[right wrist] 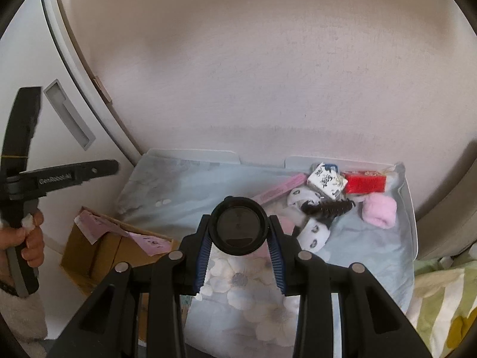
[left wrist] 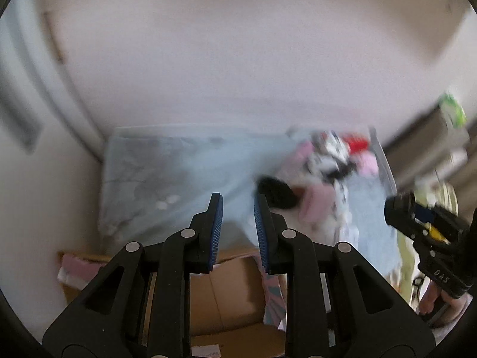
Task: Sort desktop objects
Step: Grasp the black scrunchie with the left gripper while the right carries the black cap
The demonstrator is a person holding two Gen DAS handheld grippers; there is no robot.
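right gripper (right wrist: 241,250) pinches black round lid (right wrist: 241,226), above the table's near edge | cardboard box (right wrist: 98,250) lies left, below the table's left edge | left gripper (left wrist: 237,232) slightly parted, empty, nearer box

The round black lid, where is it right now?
In the right wrist view the round black lid sits clamped in the right gripper, above the floral cloth, left of the pink sock.

The left half of the cloth (right wrist: 184,185) lies bare, open to a tool. On the right, the box (right wrist: 328,182), red pack (right wrist: 365,183), comb (right wrist: 331,208) and pink sock (right wrist: 380,210) crowd together.
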